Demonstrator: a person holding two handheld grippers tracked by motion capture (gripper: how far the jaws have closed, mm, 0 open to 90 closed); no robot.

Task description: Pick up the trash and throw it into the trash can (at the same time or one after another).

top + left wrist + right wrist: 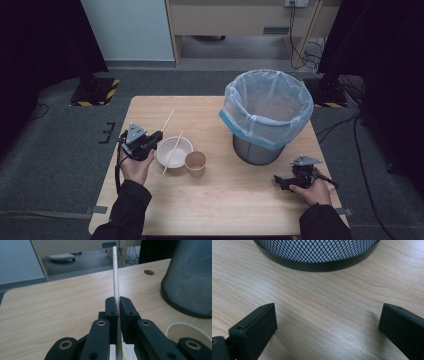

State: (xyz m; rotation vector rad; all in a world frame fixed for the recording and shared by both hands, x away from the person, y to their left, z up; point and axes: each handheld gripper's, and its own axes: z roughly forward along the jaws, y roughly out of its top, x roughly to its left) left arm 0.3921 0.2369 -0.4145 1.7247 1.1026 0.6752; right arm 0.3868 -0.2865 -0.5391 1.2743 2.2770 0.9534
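A: Your left gripper [156,138] sits at the left of the counter [235,200], just beside the white bowl [174,151]. What do its fingers [111,312] hold?

B: In the left gripper view they are clenched on a thin wooden chopstick [115,275]. You have it pinched between the two pads, and the stick runs on past the fingertips, up and away from you, with a faint red ring near its far end.

A: And where does that stick show from above?

B: In the high view it rises from your left gripper toward the far edge of the counter, slanting up and to the right. A second chopstick [172,152] lies across the white bowl, one end over the near rim and down toward the counter.

A: What else stands near the bowl?

B: A brown paper cup [195,163] stands upright, touching or just beside the bowl's right side. Farther right is the mesh bin [265,116] with its pale blue liner folded over the rim.

A: And your right gripper [278,181]?

B: It lies low at the right of the counter, near the bin's base, in your right hand [314,191]. Its fingers [254,328] are released, spread wide apart with bare wood between them.
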